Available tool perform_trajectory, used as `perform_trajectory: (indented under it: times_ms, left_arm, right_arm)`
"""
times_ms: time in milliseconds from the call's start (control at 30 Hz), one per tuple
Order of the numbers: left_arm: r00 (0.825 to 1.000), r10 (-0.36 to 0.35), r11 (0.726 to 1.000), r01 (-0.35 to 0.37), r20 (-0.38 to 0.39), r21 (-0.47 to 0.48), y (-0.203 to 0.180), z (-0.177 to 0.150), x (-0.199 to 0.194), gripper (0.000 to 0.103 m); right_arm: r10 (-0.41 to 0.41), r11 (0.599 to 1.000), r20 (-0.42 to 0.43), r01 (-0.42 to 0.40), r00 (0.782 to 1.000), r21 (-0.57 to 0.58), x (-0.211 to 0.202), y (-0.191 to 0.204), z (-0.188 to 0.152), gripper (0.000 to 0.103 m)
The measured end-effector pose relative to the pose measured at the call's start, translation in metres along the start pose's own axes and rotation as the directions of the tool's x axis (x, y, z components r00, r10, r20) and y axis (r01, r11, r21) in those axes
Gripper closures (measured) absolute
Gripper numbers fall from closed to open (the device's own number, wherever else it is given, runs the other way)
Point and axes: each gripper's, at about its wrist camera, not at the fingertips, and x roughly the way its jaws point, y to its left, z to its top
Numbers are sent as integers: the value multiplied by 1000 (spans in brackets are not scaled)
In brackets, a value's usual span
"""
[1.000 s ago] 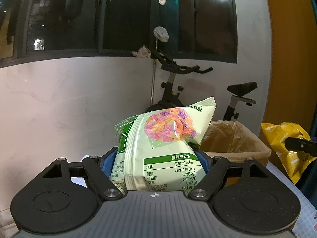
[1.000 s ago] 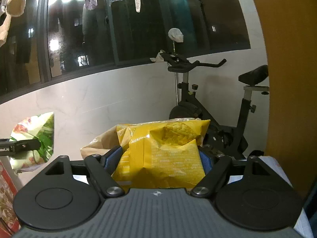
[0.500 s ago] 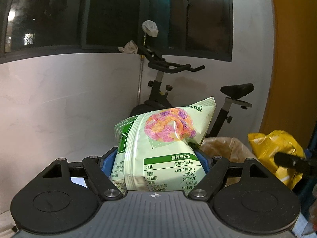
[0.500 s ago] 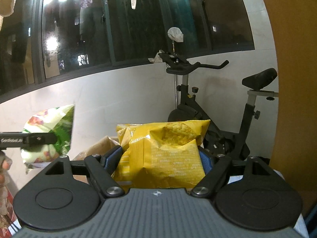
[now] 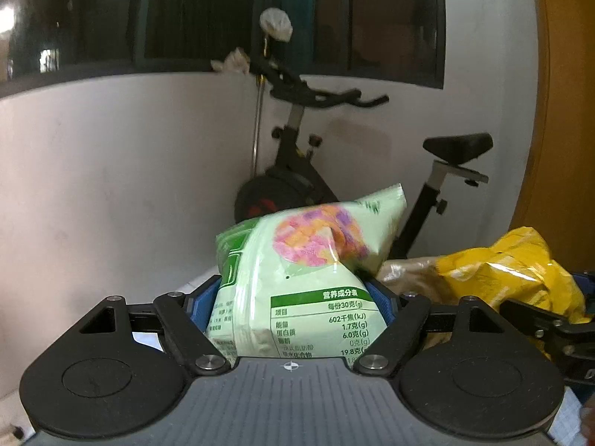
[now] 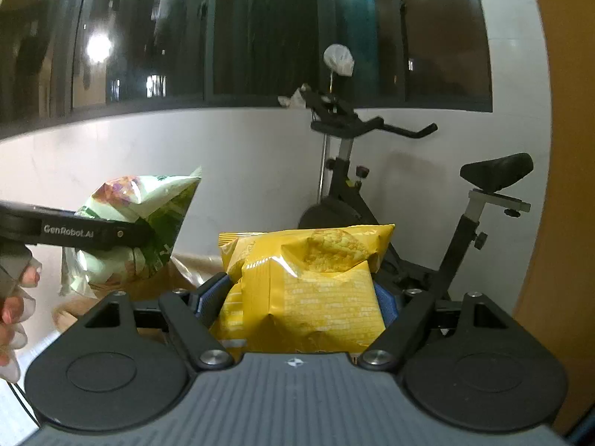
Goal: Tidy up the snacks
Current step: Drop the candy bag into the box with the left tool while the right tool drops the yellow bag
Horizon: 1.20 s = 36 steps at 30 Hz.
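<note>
We have the left gripper (image 5: 293,297) with fingers clamped on the green snack bag (image 5: 312,278), held aloft. Our right gripper (image 6: 297,297) pinches the yellow snack bag (image 6: 308,286), both above the brown paper bag (image 6: 186,271), exercise bike (image 6: 390,200) behind.

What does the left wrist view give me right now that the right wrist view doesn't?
Only the left wrist view shows the green snack bag's nutrition panel, clamped in the left gripper. Only the right wrist view shows the person's fingers and the yellow snack bag's full face, clamped in the right gripper. Both show both bags, the brown paper bag behind them and the exercise bike.
</note>
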Motion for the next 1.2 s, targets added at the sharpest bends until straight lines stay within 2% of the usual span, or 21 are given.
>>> perform_trajectory:
  times_ms: [133,300,400,633,733,1000,1200]
  left_arm:
    - [1000,-9,999,10,-25,31,-1,-5,2,20]
    - [999,-29,1000,29,-41,9,4,-3,2,9]
    - [996,-72,997,70,-60,-32,9,-4,2,9]
    - [996,-75,996,72,-54,-53,12,1,-1,9]
    - [997,-69,996,67,-39,-61,14,4,-6,9]
    - [998,-56,996,54,-20,-75,21,10,-28,9]
    - [999,-19,997,21,30,-78,38,4,-69,9]
  right_arm:
    - [3,1000,-23,-3,1000,-15,16,5,-6,23]
    - [25,1000,-64,-26,998,-5,31,8,-11,23]
    - [16,1000,-85,-17,996,-7,37,10,-14,23]
    - [31,998,-136,-24,990,52,45,1,-17,18]
    - [32,998,-142,-23,989,62,44,0,-15,15]
    - [38,998,-131,-32,991,52,29,4,-12,15]
    - [60,995,-104,-52,993,82,-2,2,-11,15]
